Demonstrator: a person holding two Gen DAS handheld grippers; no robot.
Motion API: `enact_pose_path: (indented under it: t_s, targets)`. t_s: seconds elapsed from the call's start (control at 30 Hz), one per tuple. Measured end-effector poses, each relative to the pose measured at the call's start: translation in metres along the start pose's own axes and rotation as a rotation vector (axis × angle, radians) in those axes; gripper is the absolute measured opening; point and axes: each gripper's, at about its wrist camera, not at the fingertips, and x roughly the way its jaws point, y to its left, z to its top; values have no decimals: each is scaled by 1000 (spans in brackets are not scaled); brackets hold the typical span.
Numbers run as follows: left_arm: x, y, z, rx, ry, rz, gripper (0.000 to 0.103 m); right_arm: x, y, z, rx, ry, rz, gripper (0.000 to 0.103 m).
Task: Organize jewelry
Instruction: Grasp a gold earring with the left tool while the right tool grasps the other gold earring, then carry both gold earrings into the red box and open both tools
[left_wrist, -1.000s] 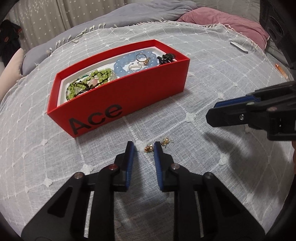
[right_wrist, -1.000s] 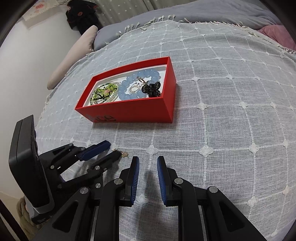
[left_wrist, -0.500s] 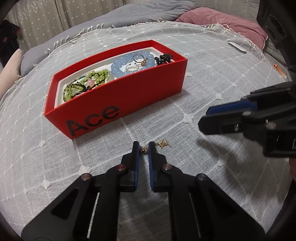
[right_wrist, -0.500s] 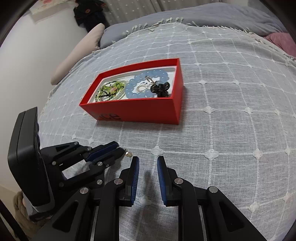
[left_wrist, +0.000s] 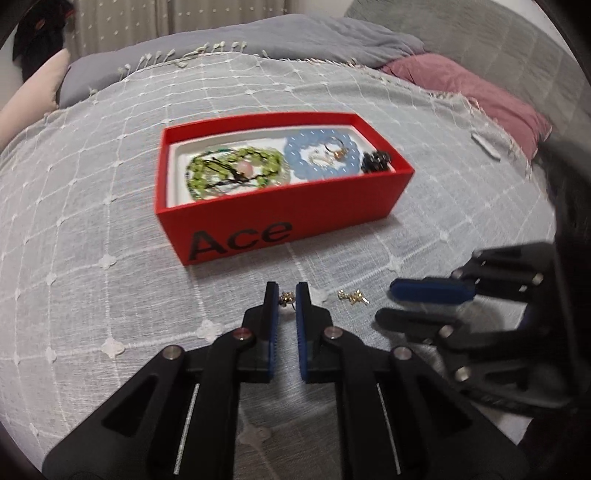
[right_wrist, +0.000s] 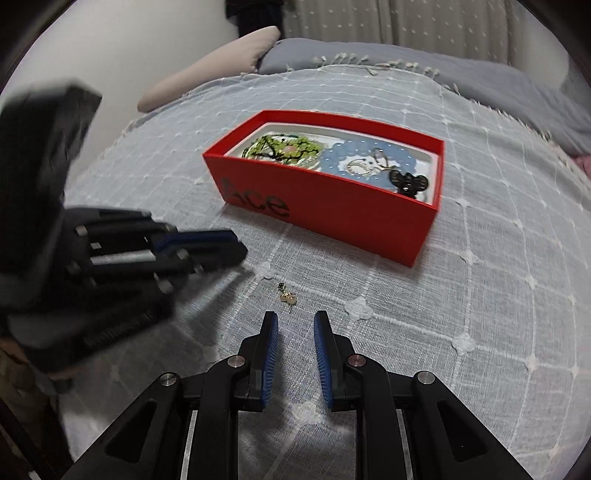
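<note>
Two hand-held grippers work over a bed covered by a grey throw with a white grid pattern, which fills most of both views. A pink pillow lies at the upper right of the left wrist view. Near the middle of the frame sits a red box printed with "Ace" on its near wall; its white inside holds a green beaded bracelet at the left, a blue beaded bracelet to the right of it with a ring and a small pale chain inside its loop, and a black piece at the far right end. The left hand-held gripper is at the lower centre of its own view, its blue pads narrowed around a small gold earring that sits between the tips; whether the earring is lifted off the throw cannot be told. In the right wrist view this gripper appears blurred at the left. The right hand-held gripper has its jaws moderately apart and holds nothing. A second gold earring lies loose on the throw, just right of the left gripper's tips and just ahead of the right gripper's left fingertip in the right wrist view.
</note>
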Motion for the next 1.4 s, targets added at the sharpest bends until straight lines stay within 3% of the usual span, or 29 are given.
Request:
enact_pose_path:
  t_s: [0.23, 0.5, 0.6, 0.77, 1.4]
  targets:
    - [-9, 16, 3, -82, -16, -16, 10, 17, 12, 6, -49, -21, -10, 20]
    - [-12, 19, 4, -85, -21, -16, 10, 29, 17, 13, -47, -37, -38, 19]
    - [-13, 20, 4, -89, -22, -17, 10, 28, 17, 14, -43, -35, -38, 12]
    - [-14, 21, 4, -94, -26, -19, 10, 25, 19, 14, -45, -29, -37, 10]
    - [-35, 19, 13, -104, -91, -55, 10, -31, -10, 26, 80, -124, 67, 10]
